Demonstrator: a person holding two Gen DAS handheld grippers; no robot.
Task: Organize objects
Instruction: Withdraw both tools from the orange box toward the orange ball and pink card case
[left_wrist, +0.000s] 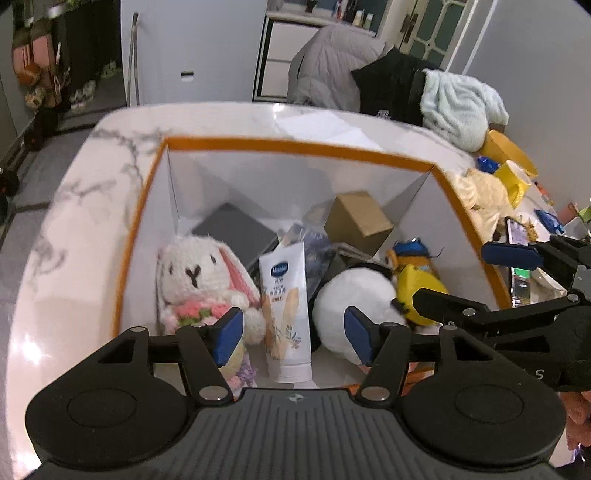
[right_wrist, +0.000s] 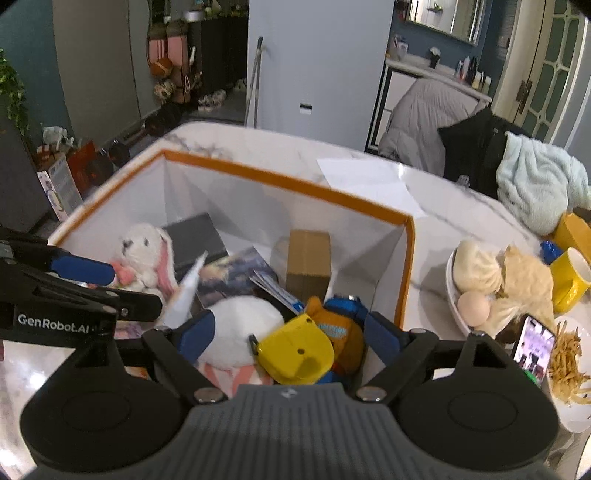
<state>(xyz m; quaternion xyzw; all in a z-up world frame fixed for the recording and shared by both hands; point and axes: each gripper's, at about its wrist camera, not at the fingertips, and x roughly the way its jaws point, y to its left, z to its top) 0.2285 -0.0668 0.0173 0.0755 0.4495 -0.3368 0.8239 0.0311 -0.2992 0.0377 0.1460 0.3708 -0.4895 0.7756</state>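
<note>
The orange-rimmed box (left_wrist: 280, 146) on the marble table (left_wrist: 92, 206) already holds the white plush (left_wrist: 351, 299), bunny (left_wrist: 195, 273), cardboard carton (left_wrist: 356, 218) and lotion tube (left_wrist: 284, 306); 2 grippers, left gripper (left_wrist: 293, 334) and right gripper (right_wrist: 290, 334), hover spread and empty above; table clutter seemingly remains.

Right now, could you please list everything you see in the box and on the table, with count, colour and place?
storage box: 1, white with orange rim, on the marble table
rabbit plush: 1, white and pink, left in the box
lotion tube: 1, white, box middle, cap down
round plush: 1, white, right of the tube
duck plush: 1, orange, yellow bill, blue cap, box right
cardboard box: 1, brown, back of the box
dark flat case: 1, grey, behind the rabbit
mug: 1, yellow, table right
phone: 1, screen lit, table right
left gripper: fingers open, above the tube
right gripper: fingers open, around the duck
</note>
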